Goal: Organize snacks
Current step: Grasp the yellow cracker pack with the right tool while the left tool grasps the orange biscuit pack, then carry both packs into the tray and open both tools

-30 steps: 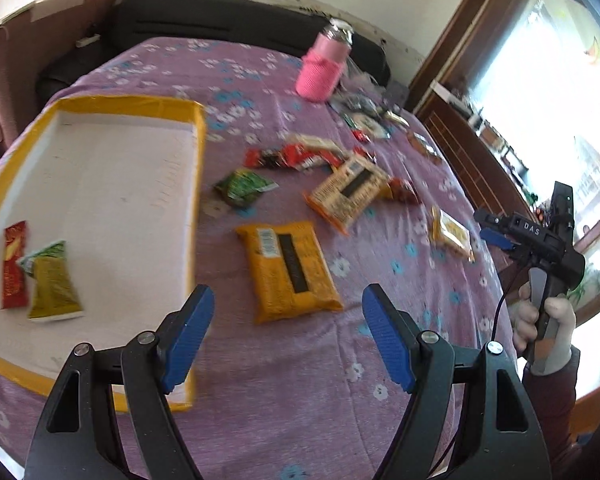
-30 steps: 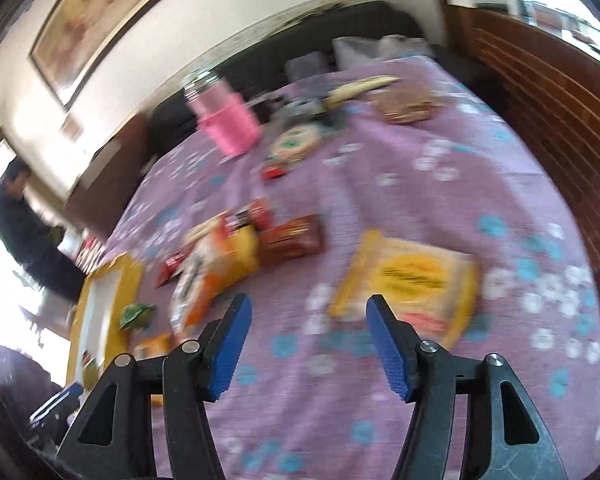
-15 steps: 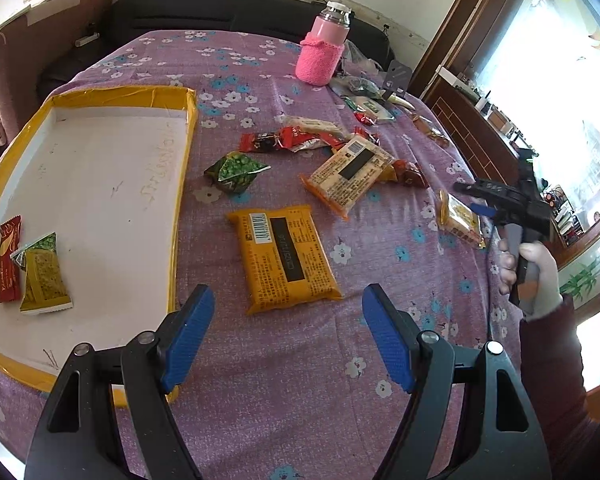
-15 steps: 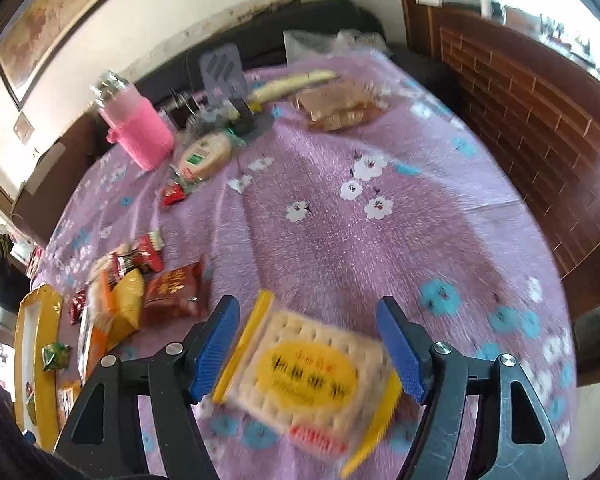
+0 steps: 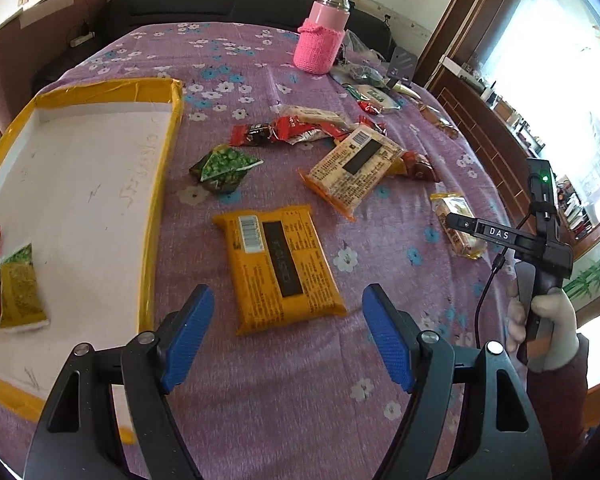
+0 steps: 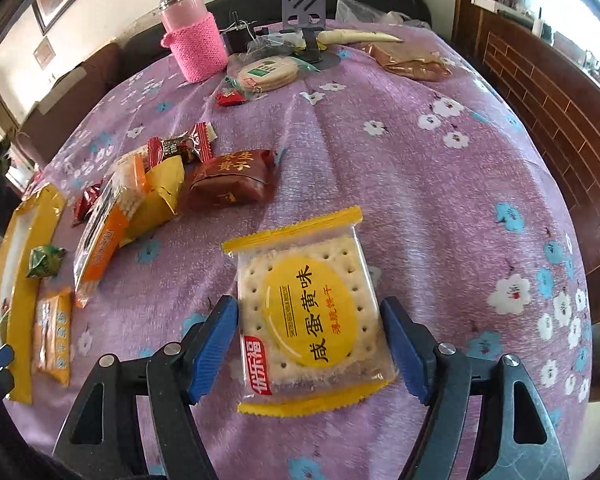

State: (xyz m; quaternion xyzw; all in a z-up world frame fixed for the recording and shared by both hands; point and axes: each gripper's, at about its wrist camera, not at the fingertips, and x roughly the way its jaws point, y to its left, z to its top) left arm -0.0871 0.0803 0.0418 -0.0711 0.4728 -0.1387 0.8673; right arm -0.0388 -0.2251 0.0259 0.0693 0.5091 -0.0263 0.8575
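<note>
The right gripper (image 6: pixel 308 350) has just been opening; its jaws stand apart on both sides of the cracker packet (image 6: pixel 306 312), which lies flat on the purple tablecloth (image 6: pixel 440 208), with bare cloth from 12 to 3 o'clock; the left gripper (image 5: pixel 288 334) is also spread, the yellow packet (image 5: pixel 278 268) at 12 o'clock untouched; the yellow-edged tray (image 5: pixel 156 184) at 9 o'clock has much free floor.
</note>
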